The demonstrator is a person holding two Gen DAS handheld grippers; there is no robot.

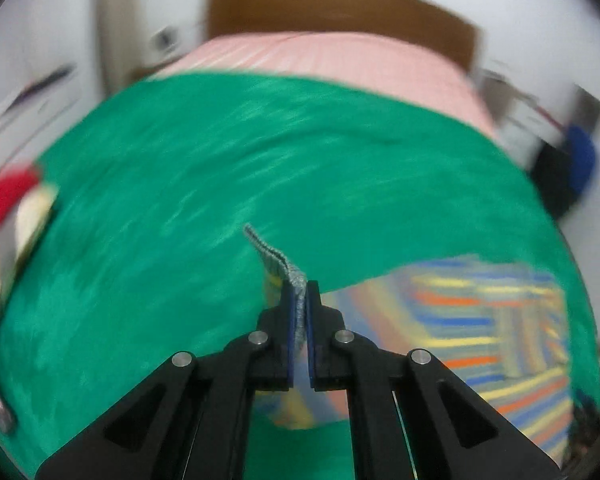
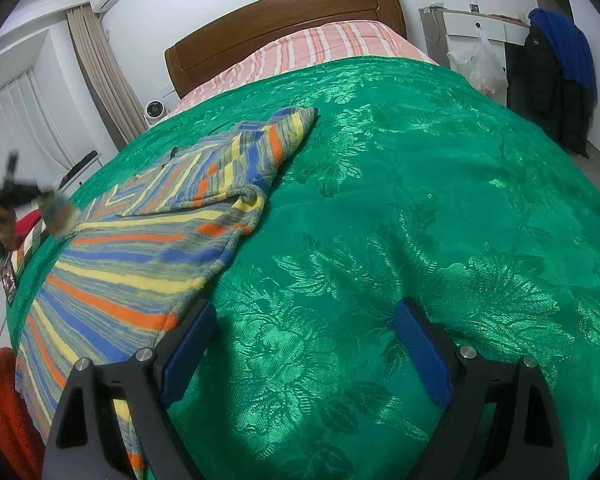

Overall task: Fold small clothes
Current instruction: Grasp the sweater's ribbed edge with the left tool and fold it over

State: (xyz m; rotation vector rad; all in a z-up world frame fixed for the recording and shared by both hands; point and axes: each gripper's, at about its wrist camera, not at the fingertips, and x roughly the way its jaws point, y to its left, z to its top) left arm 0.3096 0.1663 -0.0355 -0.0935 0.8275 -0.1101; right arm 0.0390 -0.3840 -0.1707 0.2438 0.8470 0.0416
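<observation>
A small knit sweater striped in blue, yellow, orange and grey lies on the green bedspread, one sleeve folded across it. My left gripper is shut on an edge of the sweater and holds it lifted; the left wrist view is motion-blurred. In the right wrist view the left gripper shows blurred at the far left, at the sweater's edge. My right gripper is open and empty over the bedspread, its left finger beside the sweater's near edge.
The bed has a pink striped sheet and a wooden headboard. A white desk with a plastic bag and dark and blue coats stand at the right. Red items lie at the bed's left edge.
</observation>
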